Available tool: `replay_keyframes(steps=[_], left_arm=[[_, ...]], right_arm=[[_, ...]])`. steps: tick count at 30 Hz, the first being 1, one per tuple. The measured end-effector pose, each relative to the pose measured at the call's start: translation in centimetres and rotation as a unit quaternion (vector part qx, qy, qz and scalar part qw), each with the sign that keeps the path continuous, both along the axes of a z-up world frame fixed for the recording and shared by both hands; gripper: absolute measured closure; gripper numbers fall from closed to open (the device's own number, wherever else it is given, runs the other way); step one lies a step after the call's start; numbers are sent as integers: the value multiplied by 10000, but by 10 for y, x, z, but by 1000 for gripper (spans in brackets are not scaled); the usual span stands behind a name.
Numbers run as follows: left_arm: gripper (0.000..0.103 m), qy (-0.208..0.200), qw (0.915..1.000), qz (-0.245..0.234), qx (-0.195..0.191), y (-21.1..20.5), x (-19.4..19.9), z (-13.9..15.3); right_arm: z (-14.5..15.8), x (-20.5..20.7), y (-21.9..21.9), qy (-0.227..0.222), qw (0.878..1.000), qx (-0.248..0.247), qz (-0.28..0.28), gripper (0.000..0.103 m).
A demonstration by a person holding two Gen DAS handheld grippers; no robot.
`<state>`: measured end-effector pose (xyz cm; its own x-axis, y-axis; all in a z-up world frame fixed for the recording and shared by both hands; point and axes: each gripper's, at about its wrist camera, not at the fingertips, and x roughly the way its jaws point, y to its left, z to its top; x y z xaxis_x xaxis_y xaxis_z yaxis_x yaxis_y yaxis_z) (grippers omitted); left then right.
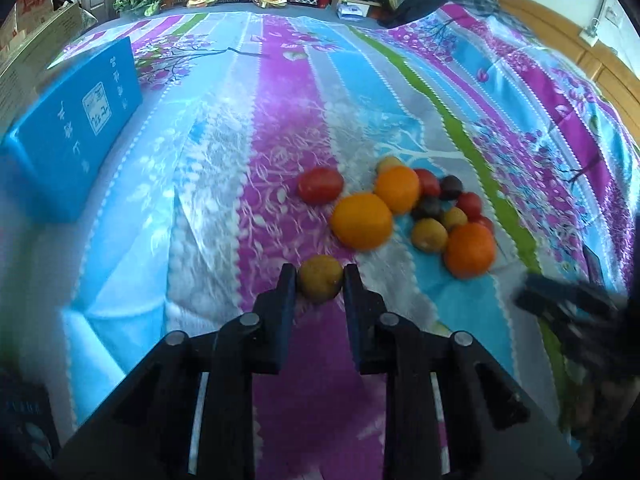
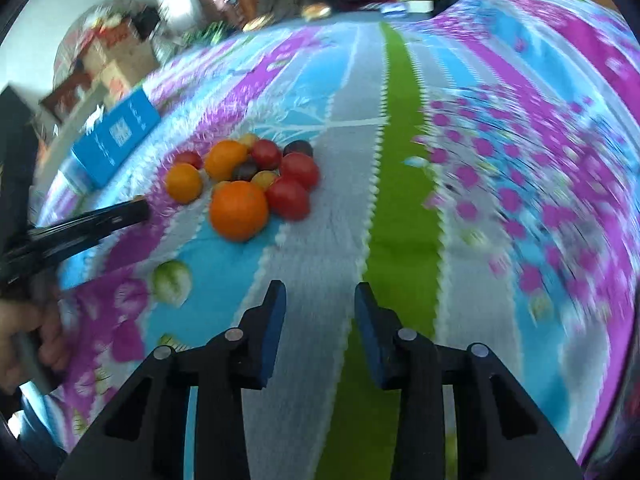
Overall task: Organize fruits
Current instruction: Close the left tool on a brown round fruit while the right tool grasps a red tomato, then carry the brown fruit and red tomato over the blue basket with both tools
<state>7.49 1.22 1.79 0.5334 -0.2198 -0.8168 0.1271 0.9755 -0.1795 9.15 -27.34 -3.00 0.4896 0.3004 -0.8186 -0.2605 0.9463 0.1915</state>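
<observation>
Left hand-held gripper [image 1: 320, 278] clenches a small yellow-brown fruit [image 1: 321, 278] (light, likely bruisable) across its middle, fruit pile [image 1: 408, 208] at two o'clock; right hand-held gripper [image 2: 320, 300] released.

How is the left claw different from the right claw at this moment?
The left claw is shut on a small yellow fruit; the right claw is open and holds nothing. The left claw sits close to the fruit pile, just before a big orange; the right claw hangs over bare bedsheet, farther from the pile. Both have black frames and blue pads.
</observation>
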Motion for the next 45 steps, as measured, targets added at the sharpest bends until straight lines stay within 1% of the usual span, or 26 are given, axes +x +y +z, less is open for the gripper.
replay_keyframes(steps=[3,7,11,15,17,19,23,24,27,29,32,39,40,45], left_arm=[[79,49,10000,10,-27,1,-2,-2],[79,156,9998,54,-84,3,0,-8],[79,164,9998,21,-136,2,0,-9],[79,169,9997,38,-166,2,1,-10],[79,168,9997,58,-164,2,1,-11],[79,162,9998,57,-117,0,0,-10],[79,105,9999,89,-16,-1,-2,-4],[79,52,9999,102,41,-2,-4,1],[79,-114,9996,167,206,-3,-13,19],[79,-188,9993,219,251,-2,-19,32],[79,-304,9987,295,277,0,-33,56],[79,-478,9983,190,257,-3,-59,99],[79,-557,9978,182,320,-3,-64,105],[79,-672,9971,197,312,1,-80,125]], right_arm=[[-1,18,14,-179,9988,-274,374,63],[0,36,28,-295,9962,-304,766,63],[-5,52,29,-256,9957,-162,876,63],[-7,60,29,-232,9959,10,878,63],[-9,61,31,-240,9962,0,837,66],[-8,59,33,-240,9967,20,781,73],[-3,50,35,-281,9981,-134,531,74],[0,48,32,-275,9988,-161,383,74],[20,32,22,-312,9990,-272,-150,74],[40,15,14,-435,9973,-330,-497,74],[66,-11,4,-527,9948,-273,-833,74],[105,-53,8,-650,9939,-218,-866,74],[110,-57,10,-688,9937,-212,-853,74],[139,-73,25,-927,9922,-194,-812,74]])
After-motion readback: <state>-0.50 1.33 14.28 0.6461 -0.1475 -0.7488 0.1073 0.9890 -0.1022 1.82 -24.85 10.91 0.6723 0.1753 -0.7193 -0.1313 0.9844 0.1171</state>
